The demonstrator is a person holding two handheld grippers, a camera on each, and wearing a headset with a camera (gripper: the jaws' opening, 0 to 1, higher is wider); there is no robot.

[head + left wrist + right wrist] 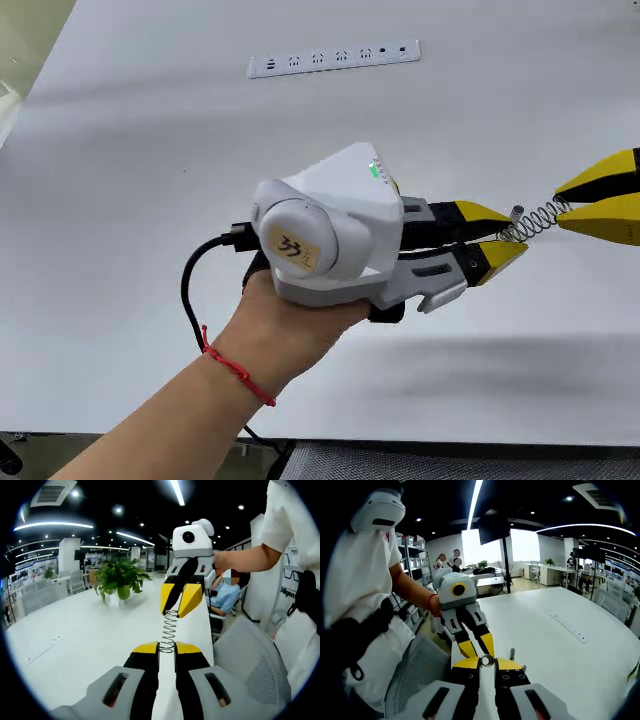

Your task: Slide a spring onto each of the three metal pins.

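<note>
A steel spring (532, 222) hangs stretched in the air between my two grippers, above the white table (150, 200). My left gripper (505, 238) is shut on the spring's near end; in its own view the coil (169, 630) rises from the left gripper (167, 647) to the right gripper (173, 611). My right gripper (562, 207) comes in from the right edge, shut on the other end. In the right gripper view the spring (487, 660) shows end-on at the right gripper (487, 662), with the left gripper (479, 652) opposite. A short metal pin (516, 212) (512, 653) stands upright beside the spring.
A white power strip (333, 58) (570, 626) lies flat at the far side of the table. A grey mesh chair (260, 670) (420, 675) sits at the table's near edge. A potted plant (120, 580) stands farther down the table.
</note>
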